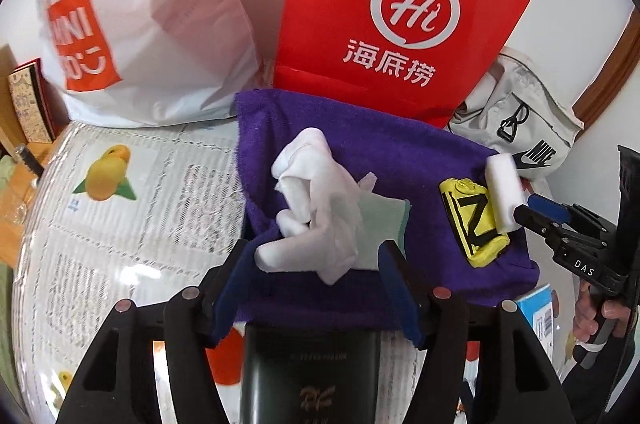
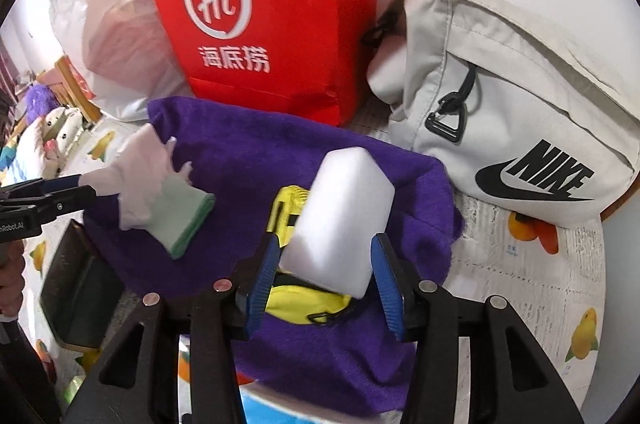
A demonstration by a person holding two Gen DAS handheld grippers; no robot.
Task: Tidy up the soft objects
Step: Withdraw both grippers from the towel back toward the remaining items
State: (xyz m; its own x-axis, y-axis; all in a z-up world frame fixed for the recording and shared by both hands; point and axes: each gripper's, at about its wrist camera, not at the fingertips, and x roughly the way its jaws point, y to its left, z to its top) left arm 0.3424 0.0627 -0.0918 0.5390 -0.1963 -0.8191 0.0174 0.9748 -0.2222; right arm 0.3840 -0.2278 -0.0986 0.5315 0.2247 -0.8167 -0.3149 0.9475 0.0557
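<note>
A purple towel (image 1: 360, 159) (image 2: 280, 159) lies on the table, draped over a dark box (image 1: 308, 376). A white glove (image 1: 316, 207) (image 2: 156, 191) with a pale green cuff rests on it. My left gripper (image 1: 316, 264) is shut on the glove's near edge. A yellow soft item with black letters (image 1: 472, 224) (image 2: 296, 300) lies on the towel's right side. My right gripper (image 2: 326, 264) is shut on a white sponge block (image 2: 340, 220) (image 1: 504, 195), held just above the yellow item.
A red paper bag (image 1: 400, 3) (image 2: 272, 7) and a white plastic bag (image 1: 132, 23) stand behind the towel. A grey Nike pouch (image 2: 512, 119) (image 1: 520, 127) lies at the right. The tablecloth (image 1: 120, 224) has fruit prints. A blue box (image 1: 540, 312) sits near the right.
</note>
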